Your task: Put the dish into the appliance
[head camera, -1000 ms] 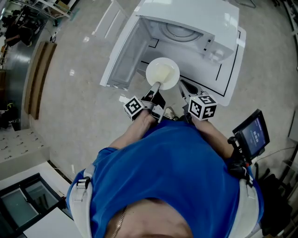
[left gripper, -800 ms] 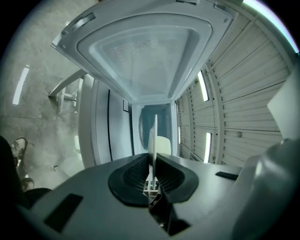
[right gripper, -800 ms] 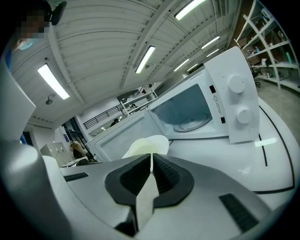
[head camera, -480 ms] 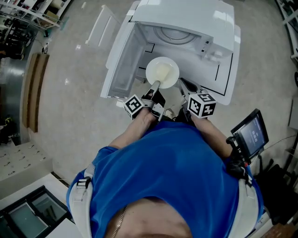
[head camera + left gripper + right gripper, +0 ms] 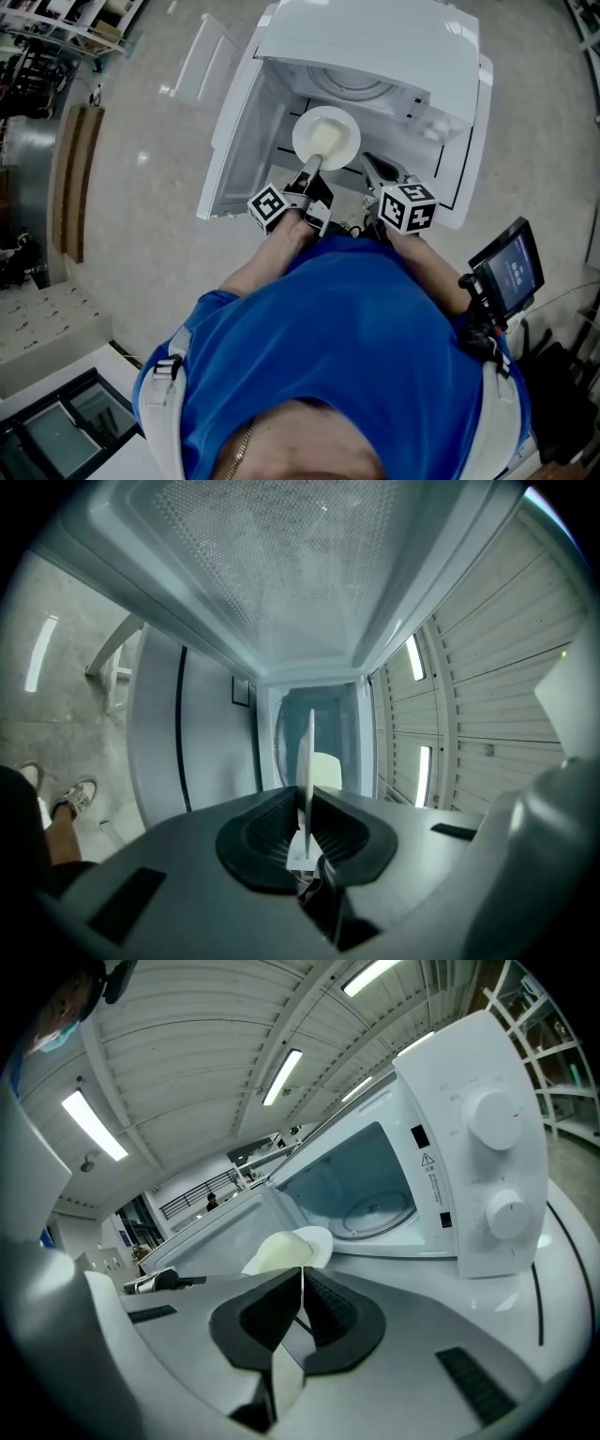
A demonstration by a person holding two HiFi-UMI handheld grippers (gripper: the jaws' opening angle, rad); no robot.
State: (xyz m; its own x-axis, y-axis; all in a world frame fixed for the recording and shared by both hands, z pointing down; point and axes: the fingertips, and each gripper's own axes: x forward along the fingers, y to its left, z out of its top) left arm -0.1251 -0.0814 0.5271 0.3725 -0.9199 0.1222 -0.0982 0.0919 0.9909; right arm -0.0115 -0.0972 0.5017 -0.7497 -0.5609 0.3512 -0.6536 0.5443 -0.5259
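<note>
A white microwave point(image 5: 375, 56) stands on a white table with its door point(image 5: 230, 141) swung open to the left. A round white dish point(image 5: 326, 138) with a pale yellow inside hangs at the mouth of the cavity, above the sill. My left gripper point(image 5: 312, 172) is shut on the dish's near rim. In the left gripper view the dish point(image 5: 308, 761) shows edge-on between the jaws, pointing into the cavity. My right gripper point(image 5: 372, 172) is to the right of the dish, shut and empty. From the right gripper view point(image 5: 300, 1283) the dish point(image 5: 286, 1249) and the glass turntable point(image 5: 380, 1213) are visible.
The microwave's control panel with two knobs point(image 5: 492, 1117) is right of the cavity. Black lines mark the table point(image 5: 461, 183) around the microwave. A small screen device point(image 5: 511, 270) sits at my right side. Wooden boards point(image 5: 75, 173) lie on the floor at far left.
The left gripper has carried the dish forward, from in front of the microwave to the mouth of the cavity. The right gripper moved up a little and stays shut.
</note>
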